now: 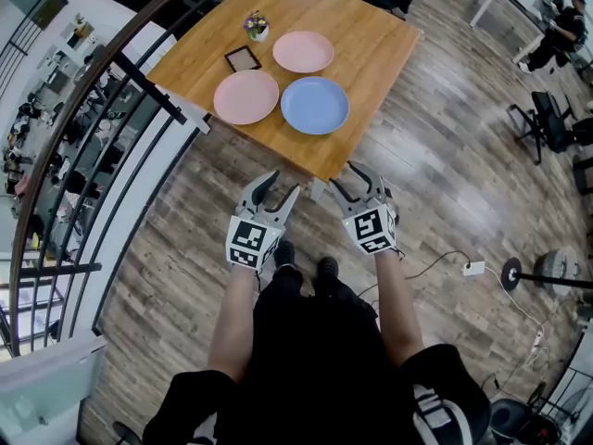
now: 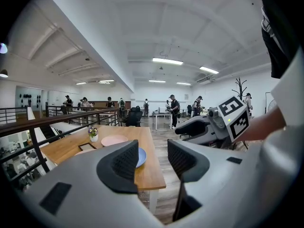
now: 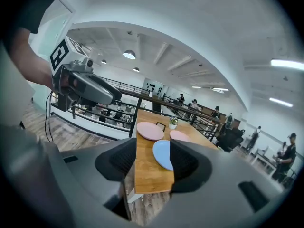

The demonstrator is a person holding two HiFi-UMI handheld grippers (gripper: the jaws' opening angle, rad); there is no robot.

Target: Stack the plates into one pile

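Plank flooring surrounds a square wooden bench (image 1: 371, 54) bearing a round light-blue plate (image 1: 315, 105), a round pink plate (image 1: 246, 96) beside it and a second pink plate (image 1: 303, 51) behind, all apart. Left tongs (image 1: 278, 190) and right tongs (image 1: 357, 182) hang wide and empty, short of the bench. Best to step closer and pinch one rim from the open near corner. The black railing (image 1: 148, 89) crowds the left side.

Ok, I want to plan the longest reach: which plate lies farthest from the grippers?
The pink plate beside the flower pot; the other pink plate and blue plate lie nearer.
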